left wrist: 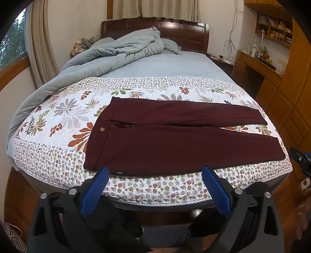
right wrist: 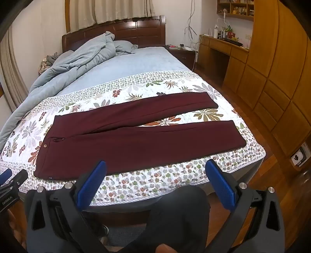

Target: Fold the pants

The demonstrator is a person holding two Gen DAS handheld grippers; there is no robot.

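A: What surface was shown?
B: A bed [left wrist: 120, 196] under a floral quilt [left wrist: 64, 116], a blue duvet [left wrist: 108, 56] bunched toward the dark headboard [left wrist: 184, 31]

A: Where did the pants [left wrist: 175, 144] lie?
B: Flat across the quilt near its front edge, waistband left, legs spread rightward

A: And the grippers?
B: The left gripper [left wrist: 154, 171] and right gripper [right wrist: 155, 165] hung before that edge, jaws spread wide, grasping nothing

A: The room?
B: Wooden wardrobe [right wrist: 281, 68], desk [right wrist: 221, 44], curtains [right wrist: 118, 9]
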